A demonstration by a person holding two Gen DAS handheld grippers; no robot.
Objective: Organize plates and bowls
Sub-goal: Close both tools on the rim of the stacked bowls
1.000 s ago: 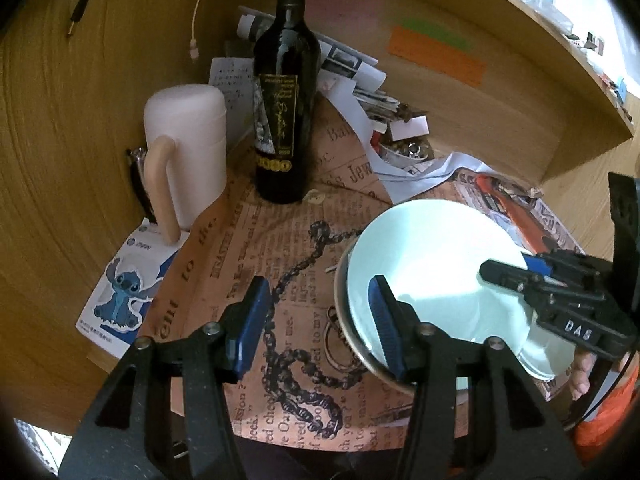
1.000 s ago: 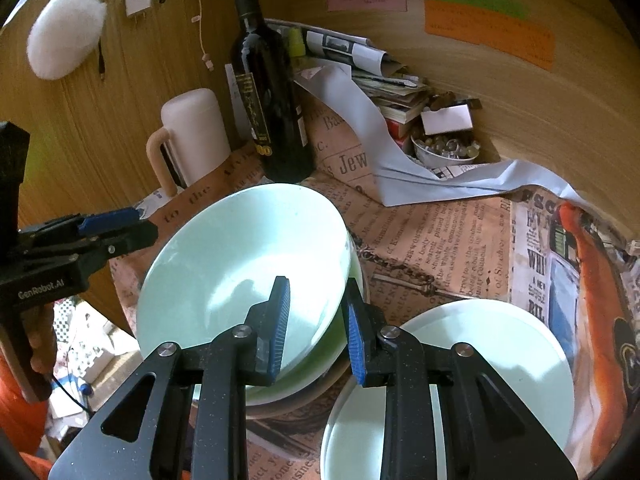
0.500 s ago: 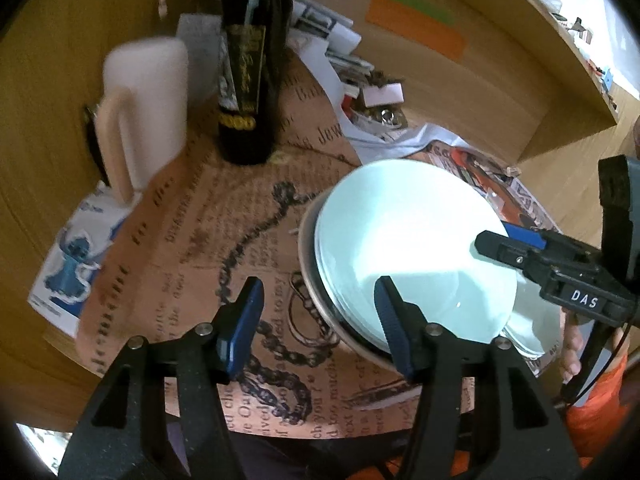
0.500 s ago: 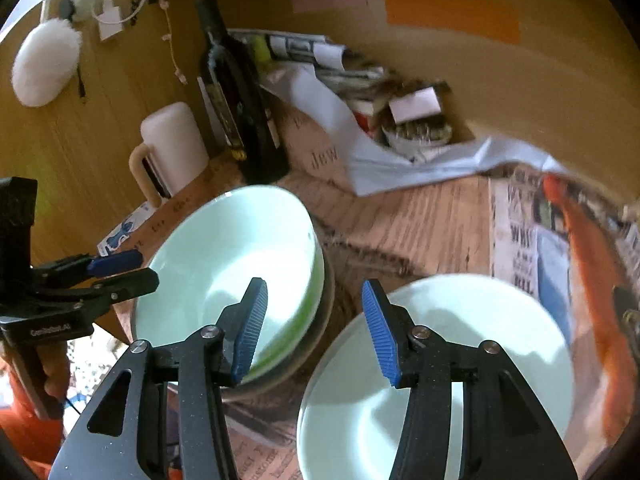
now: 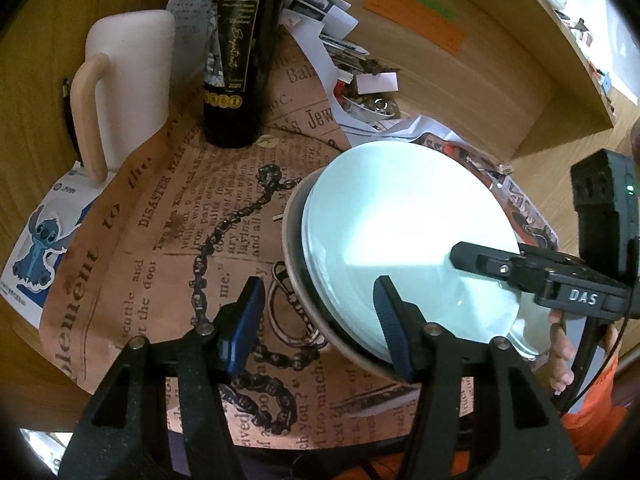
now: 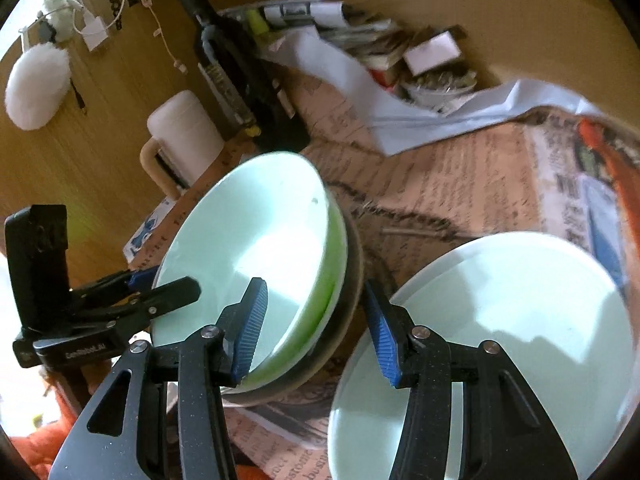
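Your left hand-held gripper point(image 5: 318, 320) stands wide open with nothing between its blue pads, its right finger point(image 5: 390, 326) in front of the near rim of the pale green bowl point(image 5: 400, 240). That bowl sits nested in a darker bowl point(image 5: 294, 256) on the newspaper-covered counter point(image 5: 160, 240). Your right hand-held gripper point(image 6: 314, 330) is also spread wide and holds nothing; its left finger point(image 6: 250, 328) hangs over the bowl's inside, its right one over the gap toward the pale green plate point(image 6: 500, 320) lying just beside the bowls. In the left wrist view the right tool's body reads "DAS".

Behind the bowls a dark wine bottle point(image 5: 240, 52) stands upright, its label showing "2020" under script you cannot make out. A white mug point(image 5: 128, 88) with a beige handle stands left of it. The newsprint shows "DISASTER NEAR" and "Jew", cut off. A Stitch cartoon card point(image 5: 40, 240) lies at the counter's left edge. The lettering on the left tool in the right wrist view is too blurred to read.
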